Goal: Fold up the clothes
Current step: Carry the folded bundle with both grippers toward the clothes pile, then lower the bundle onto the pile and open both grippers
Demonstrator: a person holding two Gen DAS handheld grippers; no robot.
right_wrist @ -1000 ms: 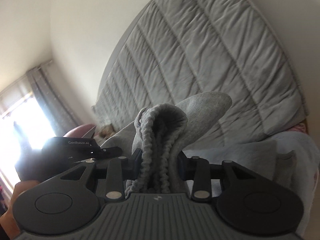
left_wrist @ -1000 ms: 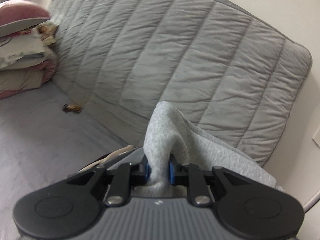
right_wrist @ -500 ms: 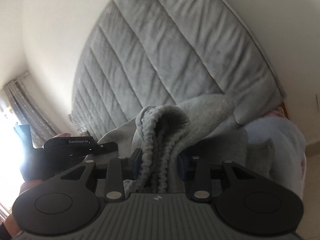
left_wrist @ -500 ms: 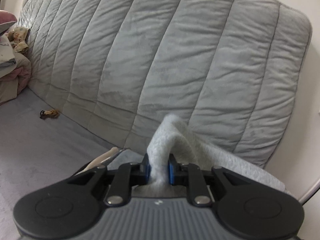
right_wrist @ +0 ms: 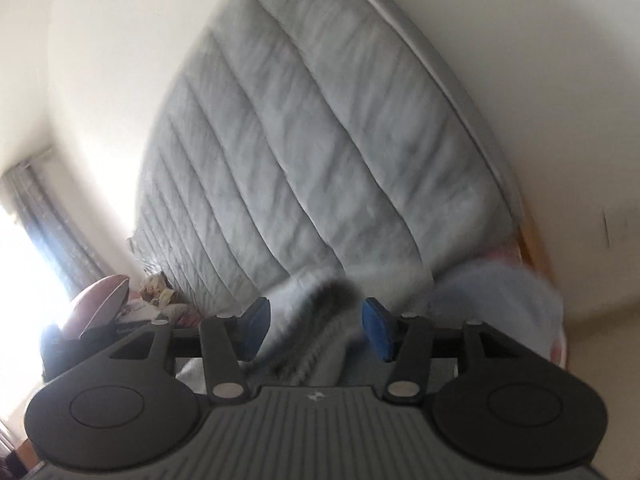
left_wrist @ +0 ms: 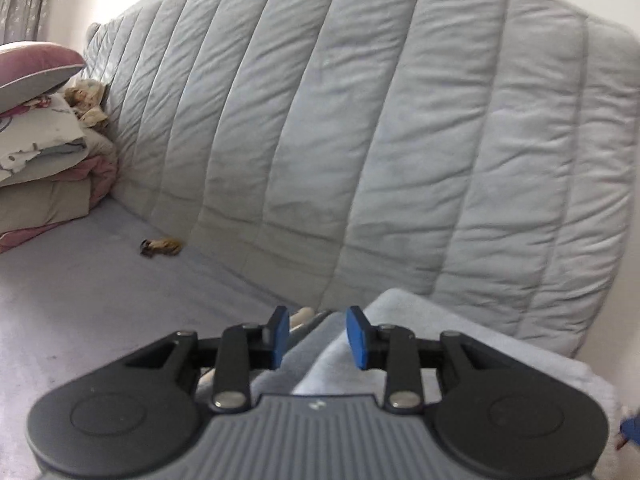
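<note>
Left gripper (left_wrist: 318, 336) spread open over light grey knit garment (left_wrist: 420, 344), lower centre; right gripper (right_wrist: 316, 326) likewise parted, ribbed hem (right_wrist: 320, 320) loose between.

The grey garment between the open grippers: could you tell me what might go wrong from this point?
1. Both the left gripper and the right gripper are open with the grey garment loose between the pads, so the fold may slump or open up.
2. The ribbed edge lies bunched between the right pads; backing out could snag it.
3. The pale cord by the left gripper's blue pad might catch.
</note>
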